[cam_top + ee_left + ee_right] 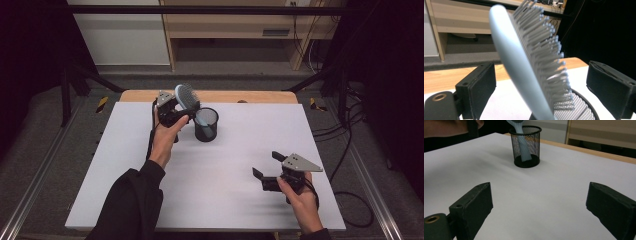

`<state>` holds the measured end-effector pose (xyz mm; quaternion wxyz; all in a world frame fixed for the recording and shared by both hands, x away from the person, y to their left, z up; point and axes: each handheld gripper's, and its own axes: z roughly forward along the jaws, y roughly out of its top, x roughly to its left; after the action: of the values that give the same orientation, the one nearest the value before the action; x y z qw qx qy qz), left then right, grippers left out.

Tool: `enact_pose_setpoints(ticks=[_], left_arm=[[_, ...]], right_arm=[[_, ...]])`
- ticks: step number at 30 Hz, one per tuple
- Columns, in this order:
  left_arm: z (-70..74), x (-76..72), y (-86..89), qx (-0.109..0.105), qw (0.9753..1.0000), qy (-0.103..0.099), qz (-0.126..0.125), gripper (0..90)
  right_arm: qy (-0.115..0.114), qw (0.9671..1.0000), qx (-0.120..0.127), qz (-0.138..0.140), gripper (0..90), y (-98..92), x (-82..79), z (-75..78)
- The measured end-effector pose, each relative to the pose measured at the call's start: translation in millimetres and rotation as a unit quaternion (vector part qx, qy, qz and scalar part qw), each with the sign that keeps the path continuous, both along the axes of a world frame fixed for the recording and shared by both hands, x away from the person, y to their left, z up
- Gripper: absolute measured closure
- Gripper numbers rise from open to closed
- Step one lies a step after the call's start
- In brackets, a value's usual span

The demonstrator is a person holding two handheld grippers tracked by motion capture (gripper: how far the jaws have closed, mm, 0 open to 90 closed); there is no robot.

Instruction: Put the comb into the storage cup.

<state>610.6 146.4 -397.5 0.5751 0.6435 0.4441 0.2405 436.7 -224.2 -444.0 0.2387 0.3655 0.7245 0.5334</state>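
Left gripper: at the far side of the desk, just beside the black mesh cup. In the left gripper view its jaws stand wide apart, with the hairbrush between them and a clear gap on each side; neither pad touches it there.

Hairbrush: pale blue back, grey bristles. It leans tilted, handle down inside the mesh cup and head rising above the rim. In the right gripper view the handle shows through the mesh, reaching towards the cup's base.

Mesh cup: upright on the white desk surface, towards the far edge.

Right gripper: near the front right of the desk, well apart from the cup. Jaws spread wide, holding nothing, with bare desk between them.
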Motion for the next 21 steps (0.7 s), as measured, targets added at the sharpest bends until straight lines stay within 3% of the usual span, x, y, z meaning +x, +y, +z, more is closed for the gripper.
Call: enact_pose_setpoints(ticks=[11, 21], left_arm=[[5.0, -4.0, 5.8, 0.003, 1.0000, -0.009, 0.001, 7.6], [-7.2, -21.2, 5.4, 0.026, 0.9996, -0.008, -0.003, 5.1]], right_arm=[[-0.004, 0.9999, 0.010, 0.003, 6.4, -1.1, 0.1, -0.2], [-0.006, 0.9999, 0.003, 0.011, 6.2, 2.4, -1.4, 1.6]])
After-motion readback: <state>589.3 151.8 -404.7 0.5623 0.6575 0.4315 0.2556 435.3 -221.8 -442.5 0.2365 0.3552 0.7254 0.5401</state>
